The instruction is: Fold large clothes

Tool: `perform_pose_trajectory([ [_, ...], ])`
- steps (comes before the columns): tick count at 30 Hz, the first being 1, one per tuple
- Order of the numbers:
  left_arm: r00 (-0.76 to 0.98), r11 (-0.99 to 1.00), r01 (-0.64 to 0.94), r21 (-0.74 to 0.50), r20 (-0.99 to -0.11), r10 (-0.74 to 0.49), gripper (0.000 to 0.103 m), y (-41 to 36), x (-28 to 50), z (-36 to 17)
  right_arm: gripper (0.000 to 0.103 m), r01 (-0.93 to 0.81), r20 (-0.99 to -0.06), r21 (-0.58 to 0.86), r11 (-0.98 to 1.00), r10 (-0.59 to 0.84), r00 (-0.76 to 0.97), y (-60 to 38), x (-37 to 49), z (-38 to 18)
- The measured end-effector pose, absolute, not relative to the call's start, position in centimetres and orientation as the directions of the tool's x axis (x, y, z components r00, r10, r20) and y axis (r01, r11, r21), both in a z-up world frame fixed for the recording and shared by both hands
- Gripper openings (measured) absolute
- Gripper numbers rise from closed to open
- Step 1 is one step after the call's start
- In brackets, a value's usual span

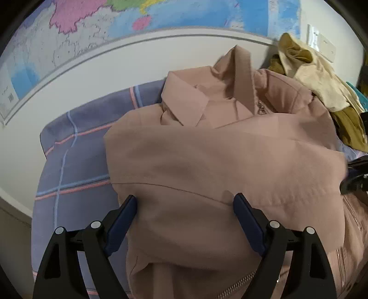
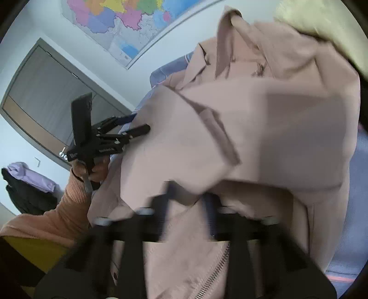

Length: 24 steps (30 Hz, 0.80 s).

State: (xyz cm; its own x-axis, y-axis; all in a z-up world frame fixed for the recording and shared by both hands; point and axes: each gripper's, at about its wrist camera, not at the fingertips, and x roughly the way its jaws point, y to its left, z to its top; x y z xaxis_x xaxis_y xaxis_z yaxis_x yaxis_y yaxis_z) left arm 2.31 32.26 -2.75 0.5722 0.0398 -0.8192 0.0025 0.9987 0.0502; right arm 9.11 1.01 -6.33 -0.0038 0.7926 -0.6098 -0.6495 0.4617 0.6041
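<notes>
A pink zip jacket (image 1: 207, 156) lies partly folded on a bed, collar toward the wall. My left gripper (image 1: 185, 202) hovers just over its folded body, jaws wide open with nothing pinched. The right wrist view shows the same gripper (image 2: 135, 125) at the jacket's (image 2: 264, 119) left edge, held by a hand in an orange sleeve (image 2: 69, 207). My right gripper (image 2: 188, 204) is blurred at the jacket's near fold. Pink cloth sits between its fingers and it reads as shut on it. Part of it shows at the right edge (image 1: 354, 179) of the left wrist view.
The bed has a purple checked cover (image 1: 76, 165). A heap of cream and mustard clothes (image 1: 317, 80) lies behind the jacket on the right. A map (image 1: 115, 20) hangs on the white wall. A grey door (image 2: 46, 96) and dark and lilac clothes (image 2: 25, 181) are on the left.
</notes>
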Motion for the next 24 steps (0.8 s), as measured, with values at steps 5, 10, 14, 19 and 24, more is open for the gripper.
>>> perform_pose_trajectory([
  [5,0.601,0.999,-0.047,0.008,-0.799,0.035,0.083,33.2,2.3,-1.8,0.004,-0.761,-0.566,0.428,0.487,0.801,0.194,0.3,8.7,1.8],
  [10,0.630,0.996,-0.089,-0.002,-0.775,0.055,0.083,33.2,2.8,-1.3,0.001,-0.760,-0.580,0.251,0.600,0.721,0.378,0.2,11.8,4.4],
  [14,0.590,0.996,-0.073,0.049,-0.803,0.083,0.083,32.3,3.0,-3.2,0.002,-0.666,-0.707,0.272,0.695,0.613,0.352,-0.8,14.2,-1.2],
  [19,0.579,0.996,-0.066,0.061,-0.810,0.088,0.083,32.3,2.8,-3.8,0.041,-0.542,-0.693,0.460,0.703,0.666,0.276,-4.0,14.2,-5.4],
  [24,0.605,0.996,-0.052,0.075,-0.791,0.091,0.084,31.9,2.3,-3.6,0.080,-0.575,-0.618,0.562,0.595,0.764,0.187,-4.3,11.7,-5.2],
])
